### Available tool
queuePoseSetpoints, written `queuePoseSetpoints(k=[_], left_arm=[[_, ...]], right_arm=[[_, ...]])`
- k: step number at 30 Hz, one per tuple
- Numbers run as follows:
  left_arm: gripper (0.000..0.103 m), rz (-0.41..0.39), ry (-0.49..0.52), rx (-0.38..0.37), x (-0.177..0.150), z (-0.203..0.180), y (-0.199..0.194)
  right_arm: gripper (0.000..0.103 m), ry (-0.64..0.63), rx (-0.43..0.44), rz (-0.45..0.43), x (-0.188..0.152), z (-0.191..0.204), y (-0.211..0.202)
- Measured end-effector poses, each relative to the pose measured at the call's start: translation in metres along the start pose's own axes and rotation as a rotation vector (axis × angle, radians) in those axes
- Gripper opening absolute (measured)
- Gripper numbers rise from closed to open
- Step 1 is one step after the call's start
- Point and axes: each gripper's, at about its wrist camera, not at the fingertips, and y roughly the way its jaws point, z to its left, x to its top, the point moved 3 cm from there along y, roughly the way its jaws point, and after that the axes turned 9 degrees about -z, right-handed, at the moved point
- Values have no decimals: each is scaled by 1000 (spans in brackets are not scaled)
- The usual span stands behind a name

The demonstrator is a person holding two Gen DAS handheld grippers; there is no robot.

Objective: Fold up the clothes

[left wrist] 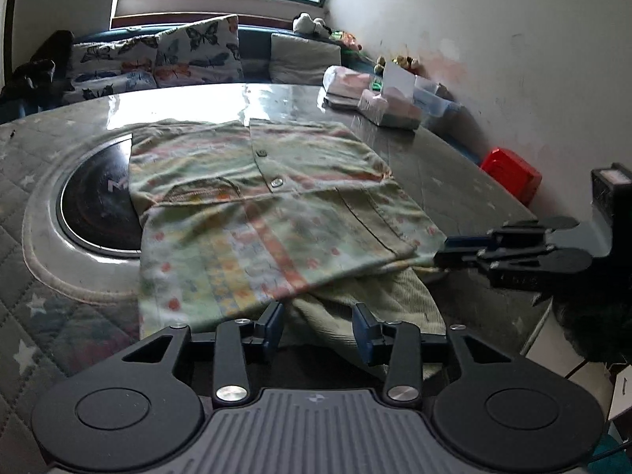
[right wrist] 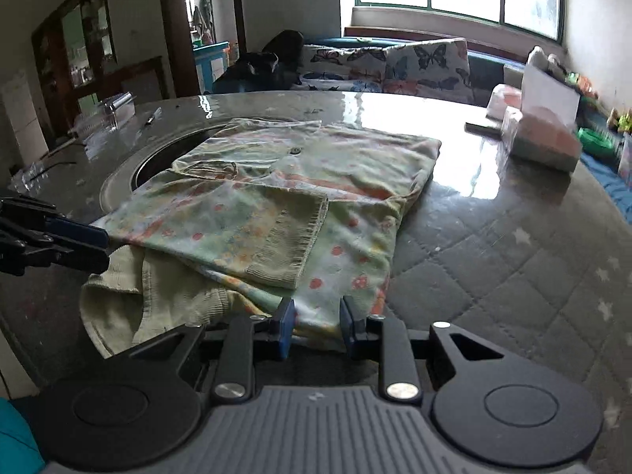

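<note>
Nearest you, your left hand-held gripper (left wrist: pixel 318 326) hangs over the ribbed hem (left wrist: pixel 367 308) with its jaws parted and nothing between the pads, so that corner lies free. Your right hand-held gripper (right wrist: pixel 316 322) is narrower; the shirt's near edge lies between its jaws, but you cannot tell whether the pads are pinching it. The shirt (left wrist: pixel 260 197) lies flat on the worktop (right wrist: pixel 493 213), buttons up, 1 sleeve (right wrist: pixel 272 245) folded across the front, probably to square it for the next fold. Its far side overlaps the round hob (left wrist: pixel 94 205). Beyond stand a tissue box (right wrist: pixel 541 138) and butterfly cushions (left wrist: pixel 197 51).
</note>
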Motion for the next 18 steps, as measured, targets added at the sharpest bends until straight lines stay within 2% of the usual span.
queuePoseSetpoints(k=[9,11,18], left_arm=[[41,35,-34,6,-3,-5,-1],[40,49,-41,7,-4,-5,0],[40,100,-89,-11,-8,-4,7]], right_arm=[[29,-41,11,5,0,4,-1],[36,-76,22,-2,1,8,-3],[38,-170,56,13,-1,22,-7]])
